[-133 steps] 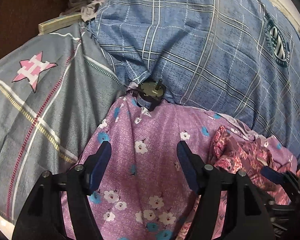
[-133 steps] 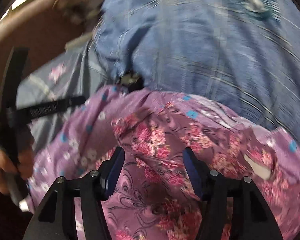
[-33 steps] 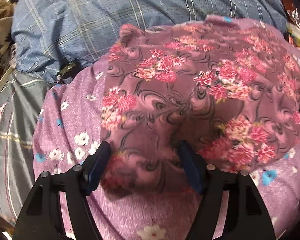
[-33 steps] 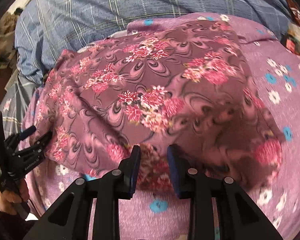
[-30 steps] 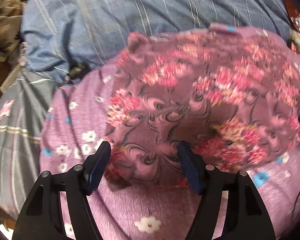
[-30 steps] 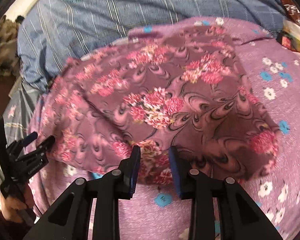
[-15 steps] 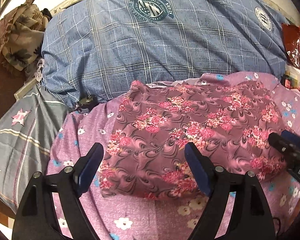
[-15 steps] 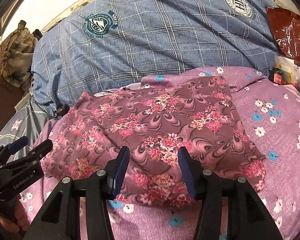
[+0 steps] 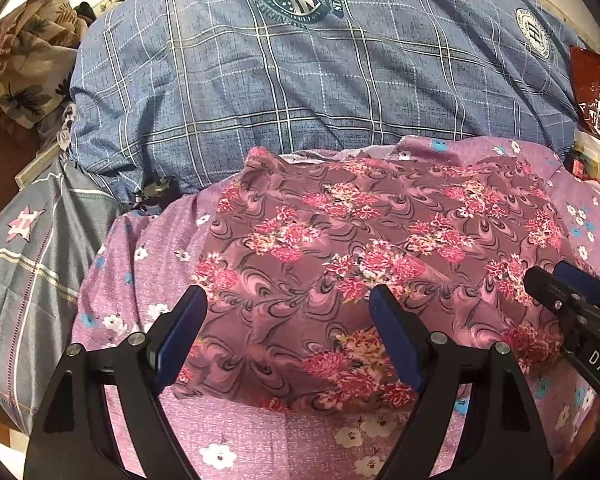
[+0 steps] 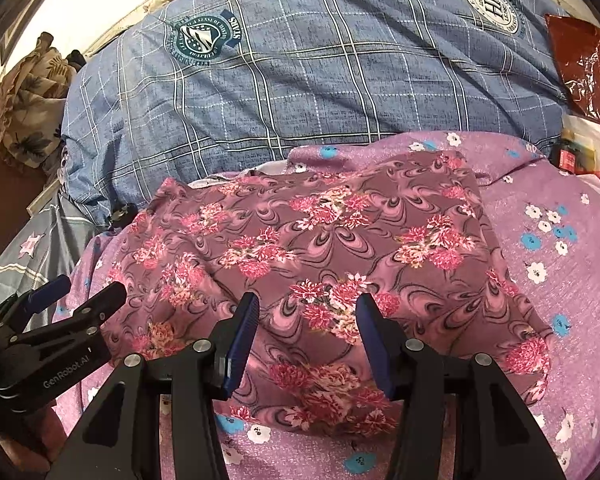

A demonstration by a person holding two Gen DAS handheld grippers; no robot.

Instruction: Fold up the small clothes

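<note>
A mauve garment with pink flower print (image 9: 360, 248) lies spread flat on a purple flowered bedsheet (image 9: 260, 436); it also shows in the right wrist view (image 10: 320, 248). My left gripper (image 9: 288, 312) is open and empty, raised above the garment's near left part. My right gripper (image 10: 306, 320) is open and empty above its near edge. The right gripper also shows at the right edge of the left wrist view (image 9: 572, 296), and the left gripper at the left of the right wrist view (image 10: 72, 296).
A big blue plaid pillow (image 9: 300, 92) lies behind the garment. A grey cloth with a pink star (image 9: 24, 240) is at the left. A red plastic bag (image 10: 580, 56) and small packets (image 10: 580, 148) sit at the far right. Crumpled leaf-print fabric (image 9: 24, 64) lies far left.
Both grippers let go of the garment's near edge, opened and drew back and up. The garment now lies flat on the sheet.
</note>
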